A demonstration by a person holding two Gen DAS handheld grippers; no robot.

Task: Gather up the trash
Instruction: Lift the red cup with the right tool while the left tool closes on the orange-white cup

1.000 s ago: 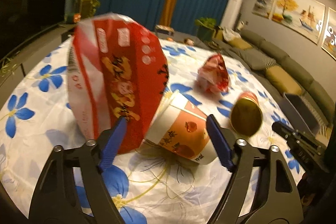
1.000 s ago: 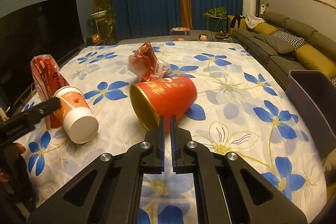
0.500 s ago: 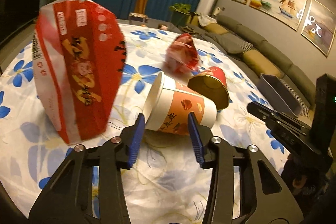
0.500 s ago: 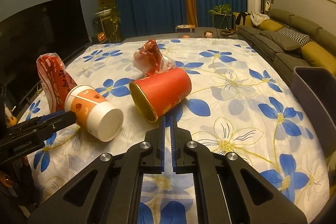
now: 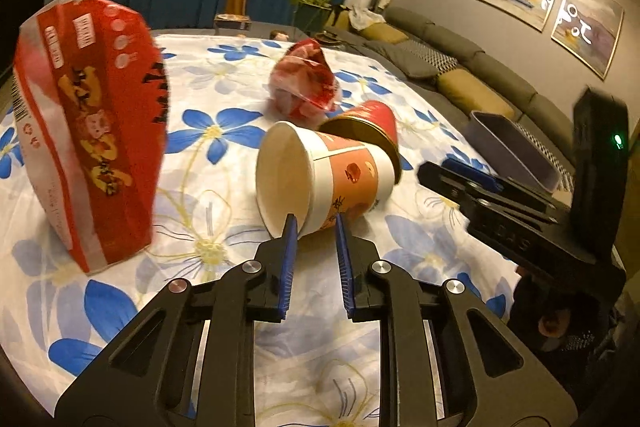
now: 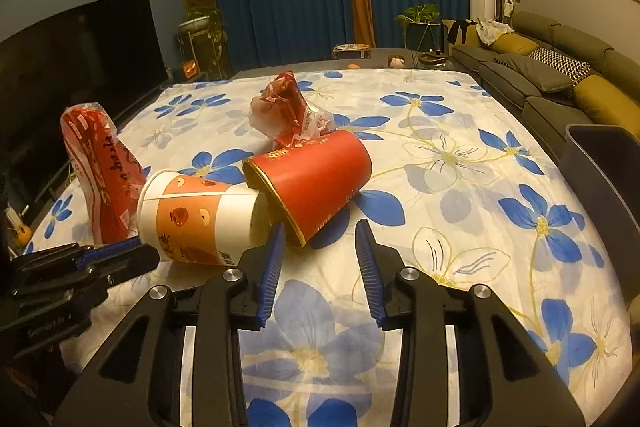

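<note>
A white and orange paper cup (image 5: 328, 175) (image 6: 200, 215) lies on its side on the flowered tablecloth. My left gripper (image 5: 314, 227) is shut on its rim. A red cup (image 6: 312, 179) (image 5: 368, 125) lies on its side against the paper cup. My right gripper (image 6: 320, 231) is open and empty, its fingertips just in front of the red cup. A red snack bag (image 5: 88, 127) (image 6: 100, 163) stands upright to the left. A crumpled red wrapper (image 5: 304, 83) (image 6: 284, 111) lies behind the cups.
A grey bin (image 6: 604, 167) (image 5: 512, 147) stands at the table's right edge. A sofa (image 6: 560, 71) runs along the right wall. A dark television (image 6: 76, 51) stands to the left. The flowered tablecloth (image 6: 460, 155) covers the table.
My left gripper has closed from wide open onto the paper cup's rim and turned the cup against the red cup. My right gripper has opened from shut.
</note>
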